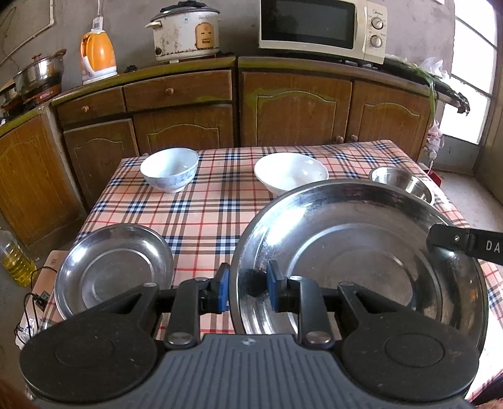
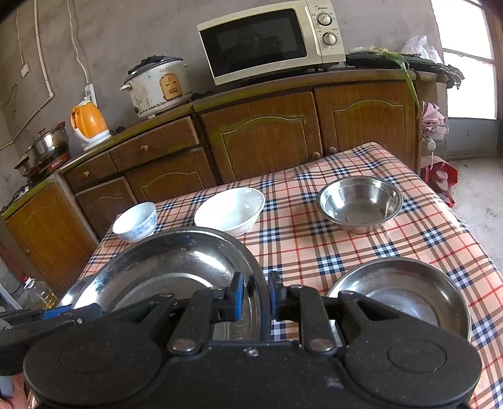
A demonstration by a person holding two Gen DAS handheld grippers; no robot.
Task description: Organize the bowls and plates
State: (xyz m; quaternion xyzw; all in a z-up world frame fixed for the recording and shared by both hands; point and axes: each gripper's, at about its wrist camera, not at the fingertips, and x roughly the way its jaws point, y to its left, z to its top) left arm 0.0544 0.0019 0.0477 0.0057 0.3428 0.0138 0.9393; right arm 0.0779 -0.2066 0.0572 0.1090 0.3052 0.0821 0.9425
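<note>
Gripping opposite rims, left gripper (image 1: 246, 291) and right gripper (image 2: 255, 297) clamp the round, shiny steel plate (image 1: 361, 251), seemingly slightly tilted above the tabletop's near edge.

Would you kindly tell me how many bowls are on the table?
3. A patterned bowl stands far left, a white bowl in the far middle, and a steel bowl far right. None seems hidden.

On the table (image 1: 201, 220), 3 bowls stand in a row along the far side: the patterned bowl (image 1: 169, 169) at left, the white bowl (image 1: 290, 173) in the middle, the steel bowl (image 2: 360, 203) at right. Nearer, the large steel plate (image 1: 361, 261) sits between 2 smaller plates, one to its left (image 1: 113, 270) and one to its right (image 2: 405, 292). Behind the table runs the cabinet (image 1: 295, 107), with the microwave (image 1: 320, 26) on top.
</note>
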